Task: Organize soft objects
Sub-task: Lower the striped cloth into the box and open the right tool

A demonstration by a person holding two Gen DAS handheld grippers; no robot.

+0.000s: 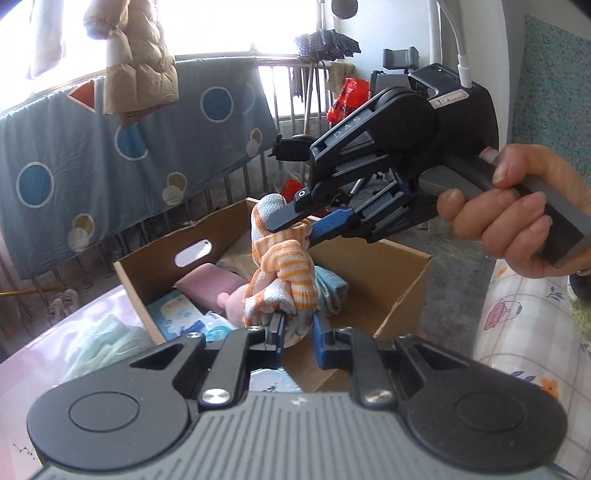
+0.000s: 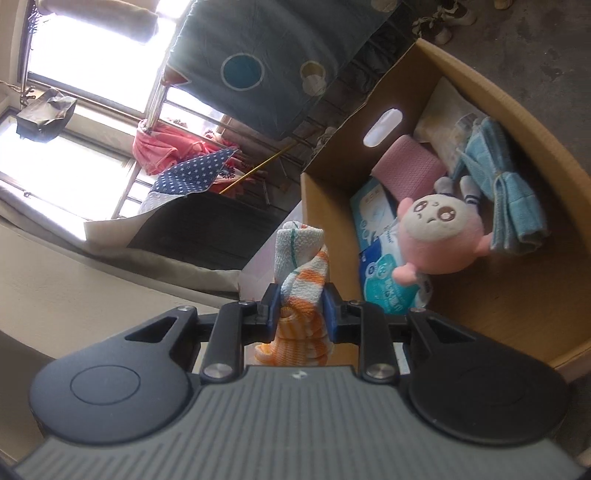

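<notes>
The orange-and-white striped knit towel [image 1: 280,273], twisted into a rope, hangs in the air above the open brown cardboard box [image 1: 388,280], held at both ends. The left gripper [image 1: 297,326] has its fingers [image 1: 276,328] closed on the towel's lower end; the right gripper [image 1: 295,225], held in a bare hand [image 1: 517,218], has its fingers pinched on the upper part. From the right wrist view the right gripper [image 2: 300,308] shows the same cloth [image 2: 303,258] squeezed between its blue pads.

The room is bright: a big window [image 1: 236,26] glares behind a metal railing [image 1: 288,96] draped with a blue-grey quilt with round blue dots [image 1: 110,147]. A tan puffer jacket [image 1: 136,59] hangs over it. The floor [image 1: 461,251] is grey concrete. A pale floral checked cloth [image 1: 524,332] covers a surface at the right, and a pink surface [image 1: 66,332] lies at the left beside the box.

Inside the box [image 2: 535,155], which has an oval handle hole [image 2: 382,127] in its wall, lie a pink round plush toy with a cream face [image 2: 439,236], a folded light-blue towel tied with a band [image 2: 502,188], a folded pink waffle cloth [image 2: 410,166], and blue-and-white plastic packs [image 2: 388,273]. The plush rests on the packs, touching the blue towel.
</notes>
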